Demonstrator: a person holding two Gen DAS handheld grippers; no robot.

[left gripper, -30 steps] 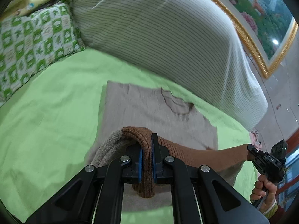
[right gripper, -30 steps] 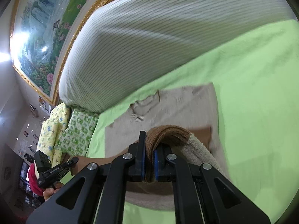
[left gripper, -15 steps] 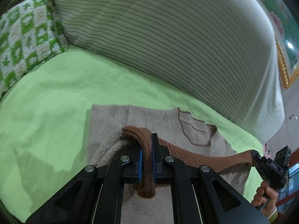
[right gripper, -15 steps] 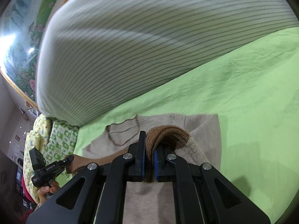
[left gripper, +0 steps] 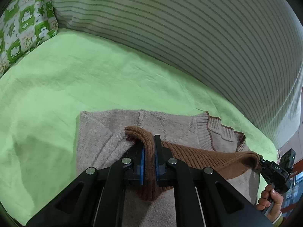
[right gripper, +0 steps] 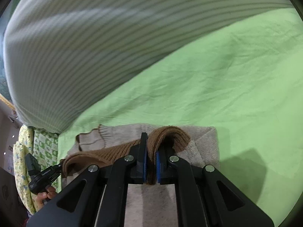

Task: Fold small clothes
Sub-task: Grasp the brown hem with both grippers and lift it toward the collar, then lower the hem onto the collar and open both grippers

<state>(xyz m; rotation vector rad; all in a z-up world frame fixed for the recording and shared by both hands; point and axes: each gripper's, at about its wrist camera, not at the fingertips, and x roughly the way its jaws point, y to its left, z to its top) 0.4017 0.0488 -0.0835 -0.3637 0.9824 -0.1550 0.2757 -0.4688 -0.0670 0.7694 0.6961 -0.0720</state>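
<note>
A small beige knit sweater [left gripper: 162, 121] with a brown ribbed hem [left gripper: 204, 156] lies on a green sheet [left gripper: 75, 71]. My left gripper [left gripper: 149, 145] is shut on the left end of the hem. My right gripper [right gripper: 150, 151] is shut on the right end of the hem [right gripper: 170, 134]. Both hold the hem lifted and stretched over the sweater's body [right gripper: 204, 141], near the neckline [left gripper: 223, 132]. Each gripper shows at the edge of the other's view: the right one [left gripper: 265, 165], the left one [right gripper: 56, 168].
A large striped pillow [left gripper: 189, 28] lies right behind the sweater, also in the right wrist view [right gripper: 94, 37]. A green-and-white patterned cushion [left gripper: 24, 20] sits at far left. Green sheet spreads left and right of the sweater [right gripper: 227, 75].
Both grippers have carried the brown hem forward over the sweater toward the neckline and lower. The pillow looms closer in both views.
</note>
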